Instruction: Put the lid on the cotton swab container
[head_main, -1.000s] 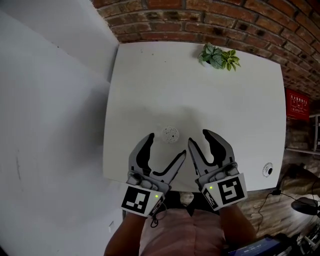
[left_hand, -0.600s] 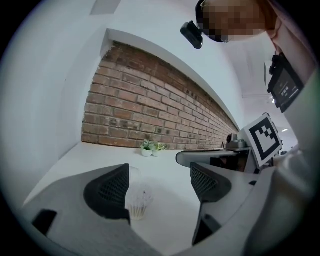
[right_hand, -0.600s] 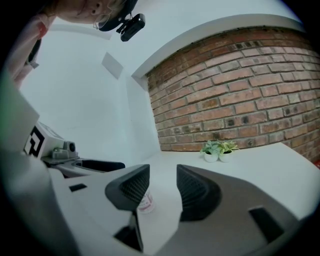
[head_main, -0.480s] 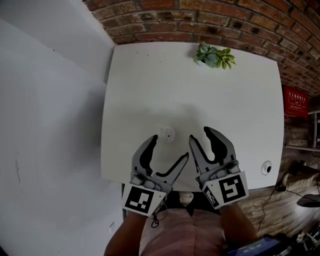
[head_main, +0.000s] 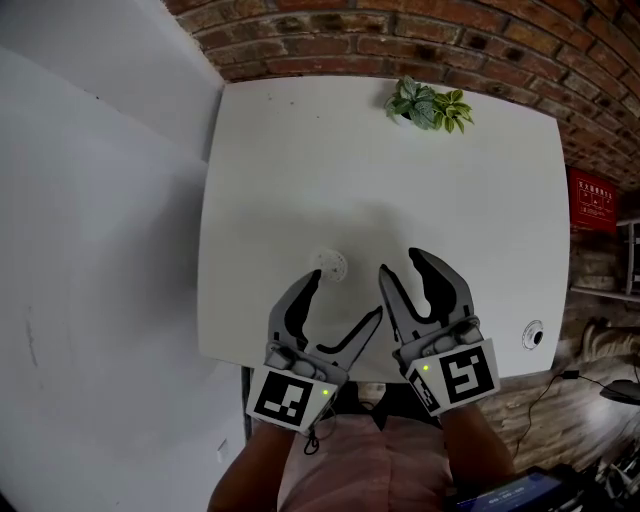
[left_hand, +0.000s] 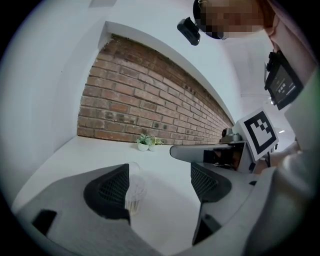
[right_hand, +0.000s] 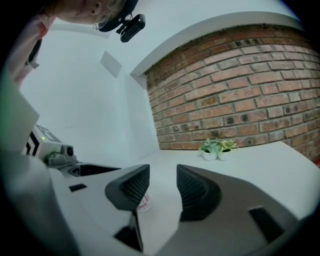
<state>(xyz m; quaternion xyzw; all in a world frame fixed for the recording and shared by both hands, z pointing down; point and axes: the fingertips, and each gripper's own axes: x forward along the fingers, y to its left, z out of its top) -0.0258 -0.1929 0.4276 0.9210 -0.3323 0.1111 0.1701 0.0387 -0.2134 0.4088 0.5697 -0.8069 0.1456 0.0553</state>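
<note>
Near edge of the counter (head_main: 300, 170): left hand-held gripper (head_main: 345, 293), jaws spread wide, nothing between the pads. Right hand-held gripper (head_main: 400, 262) just to its right, jaws also apart and empty.

Just beyond the left jaw tip: the cotton swab container (head_main: 330, 265), small, clear and upright, touching neither gripper. Swabs show through its wall in the left gripper view (left_hand: 134, 190).

No separate lid seen in any view. Cannot tell whether the dotted round top is a lid or swab ends.

Far edge: potted plant (head_main: 430, 105), then the brick wall (head_main: 400, 40).

Judgement: this is the approach. The container looks light and tippy. Centre the left jaws around its lower wall before closing, and close gently. Find the lid, bring it level, and press straight down.
</note>
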